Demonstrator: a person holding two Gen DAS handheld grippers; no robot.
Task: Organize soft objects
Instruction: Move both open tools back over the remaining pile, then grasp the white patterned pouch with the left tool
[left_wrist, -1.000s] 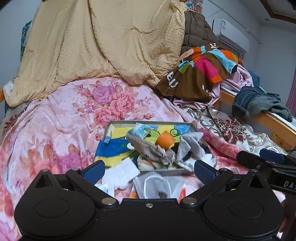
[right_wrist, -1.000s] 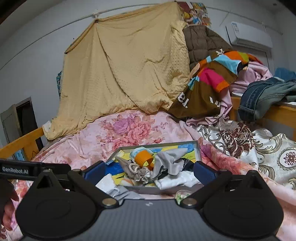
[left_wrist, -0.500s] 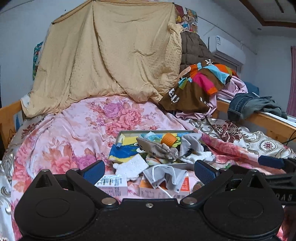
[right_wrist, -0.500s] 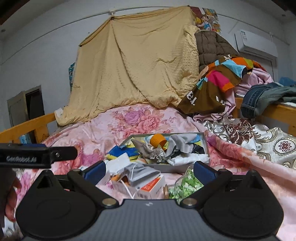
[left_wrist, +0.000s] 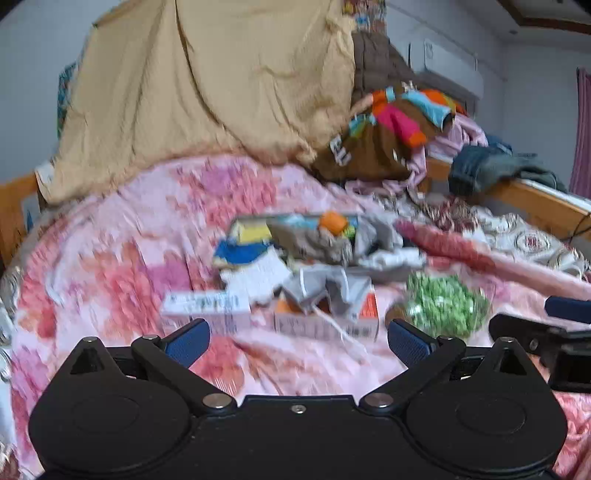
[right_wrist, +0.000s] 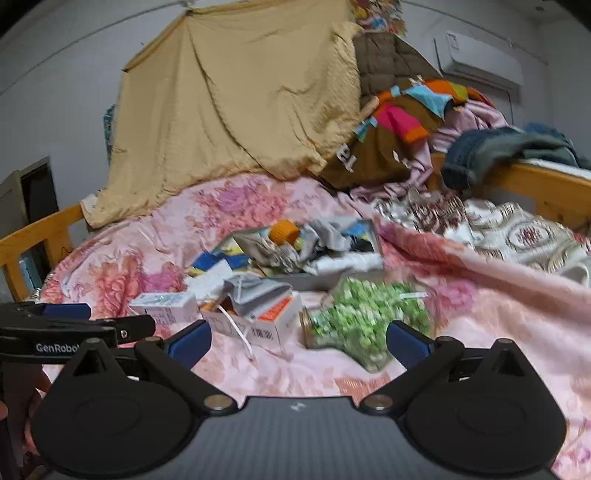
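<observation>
A grey tray (left_wrist: 391, 275) (right_wrist: 314, 282) sits on the pink floral bedspread, piled with soft items: grey cloths (right_wrist: 328, 236), white socks (right_wrist: 347, 263) and an orange-capped piece (left_wrist: 333, 221) (right_wrist: 283, 229). A grey cloth with a white cord (left_wrist: 325, 286) (right_wrist: 255, 291) lies on an orange-and-white box (right_wrist: 273, 321) in front of the tray. A white cloth (left_wrist: 258, 277) hangs over the tray's near left edge. My left gripper (left_wrist: 297, 341) is open and empty, held back from the pile. My right gripper (right_wrist: 297, 341) is open and empty, just short of a jar of green pieces (right_wrist: 365, 319) (left_wrist: 441, 304).
A white carton (left_wrist: 207, 308) (right_wrist: 162, 304) lies left of the orange box. A tan blanket (right_wrist: 236, 99) hangs behind the bed; a heap of clothes (right_wrist: 413, 122) and jeans (right_wrist: 491, 151) sit at the right by the wooden rail (right_wrist: 546, 184). A patterned quilt (right_wrist: 517, 232) lies right.
Both grippers have pulled back from the tray. The boxes, the grey corded cloth and the green jar have come into view in front of it. Both stay open.
</observation>
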